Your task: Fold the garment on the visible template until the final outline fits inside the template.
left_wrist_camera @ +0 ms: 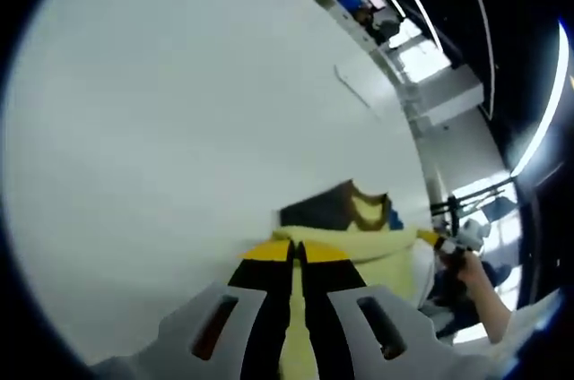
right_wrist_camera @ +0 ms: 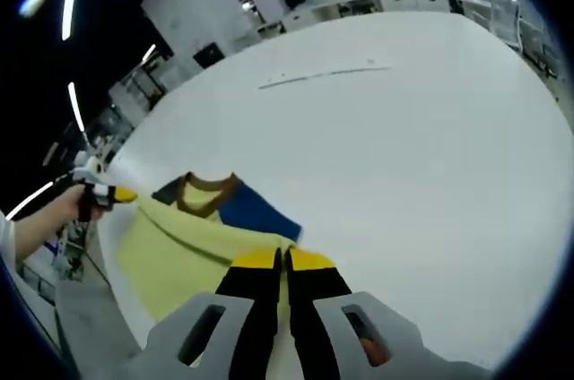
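Both grippers' fingers [left_wrist_camera: 296, 259] [right_wrist_camera: 285, 263] pinch the yellow garment [right_wrist_camera: 193, 246], lifted above the table [right_wrist_camera: 404, 147].

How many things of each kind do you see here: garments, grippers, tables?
Garment: 1
Grippers: 2, left gripper and right gripper, both shut on the garment
White table: 1
Total: 4

I count one yellow garment [right_wrist_camera: 193, 246] with navy sleeves, one white table [right_wrist_camera: 404, 156], two grippers, the left gripper [left_wrist_camera: 296, 254], the right gripper [right_wrist_camera: 282, 259], each clamping cloth
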